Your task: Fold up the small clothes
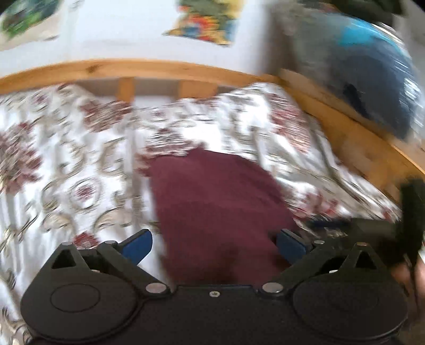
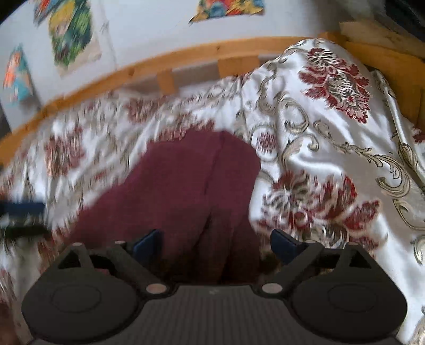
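Observation:
A dark maroon garment (image 1: 215,201) lies flat on the flowered bedspread (image 1: 66,164). My left gripper (image 1: 212,244) is open, its blue fingertips (image 1: 138,244) wide apart over the garment's near end. In the right wrist view the same maroon garment (image 2: 186,191) shows a lengthwise seam or fold down its middle. My right gripper (image 2: 215,244) is open, its blue fingertips (image 2: 284,246) on either side of the garment's near end. Both views are blurred by motion. The right gripper shows at the right edge of the left wrist view (image 1: 409,220).
A wooden bed rail (image 1: 132,69) runs along the far side, with a white wall and colourful pictures (image 1: 207,21) behind. A blue and grey object (image 1: 372,79) sits on the wooden ledge at the right. The bedspread (image 2: 332,106) bunches high at the back right.

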The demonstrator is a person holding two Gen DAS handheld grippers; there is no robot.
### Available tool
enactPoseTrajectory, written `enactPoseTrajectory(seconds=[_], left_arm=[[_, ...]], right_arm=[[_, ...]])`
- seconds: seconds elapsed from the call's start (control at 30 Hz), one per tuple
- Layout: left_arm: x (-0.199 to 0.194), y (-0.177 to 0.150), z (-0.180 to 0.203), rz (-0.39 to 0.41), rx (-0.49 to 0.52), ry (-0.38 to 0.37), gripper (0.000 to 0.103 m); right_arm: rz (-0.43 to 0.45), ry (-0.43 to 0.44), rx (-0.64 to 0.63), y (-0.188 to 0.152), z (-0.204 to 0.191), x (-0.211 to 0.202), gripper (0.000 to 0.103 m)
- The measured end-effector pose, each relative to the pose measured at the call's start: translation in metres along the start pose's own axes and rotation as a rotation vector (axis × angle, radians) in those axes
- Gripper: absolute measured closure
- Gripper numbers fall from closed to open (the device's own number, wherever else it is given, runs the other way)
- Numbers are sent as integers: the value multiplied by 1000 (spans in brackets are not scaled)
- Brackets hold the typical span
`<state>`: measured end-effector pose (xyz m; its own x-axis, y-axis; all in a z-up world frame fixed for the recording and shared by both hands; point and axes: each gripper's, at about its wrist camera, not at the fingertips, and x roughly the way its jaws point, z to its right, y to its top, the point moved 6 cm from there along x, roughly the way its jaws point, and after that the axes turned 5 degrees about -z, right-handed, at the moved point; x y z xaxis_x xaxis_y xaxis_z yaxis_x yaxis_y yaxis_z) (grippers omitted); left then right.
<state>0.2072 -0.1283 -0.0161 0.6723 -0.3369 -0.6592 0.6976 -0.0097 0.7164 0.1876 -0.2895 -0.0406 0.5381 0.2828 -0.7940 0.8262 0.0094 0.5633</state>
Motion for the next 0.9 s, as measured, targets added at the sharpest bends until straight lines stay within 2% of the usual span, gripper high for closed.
enactPoseTrajectory(seconds=[0.07,0.13,0.23,0.33,0.43,0.63,0.7,0.77,0.83,0.9], left_arm=[[12,2,-12,-33,-59,17,4],[28,2,-23,-76,-111,3,8],[51,-8,-36,-166,-166,1,13],[55,-18,-42,-161,-209,-25,10],[58,-26,-43,-172,-222,-29,8],[64,-37,-41,-189,-247,-49,8],[63,-39,-42,-189,-262,-56,8],[63,-40,-42,-186,-265,-57,8],[63,-40,-41,-186,-261,-57,8],[62,-40,-41,-187,-258,-56,8]], right_arm=[[-23,-47,-61,-10,-5,1,8],[-38,-74,-105,-15,-8,2,8],[-42,-36,-89,-15,-5,2,7],[-33,26,-48,-13,2,-1,3],[23,61,-6,-6,11,-8,0],[163,110,148,12,32,-10,1],[198,124,194,18,38,-3,7],[219,112,203,25,42,7,22],[225,86,196,33,43,19,30],[223,73,200,40,46,30,45]])
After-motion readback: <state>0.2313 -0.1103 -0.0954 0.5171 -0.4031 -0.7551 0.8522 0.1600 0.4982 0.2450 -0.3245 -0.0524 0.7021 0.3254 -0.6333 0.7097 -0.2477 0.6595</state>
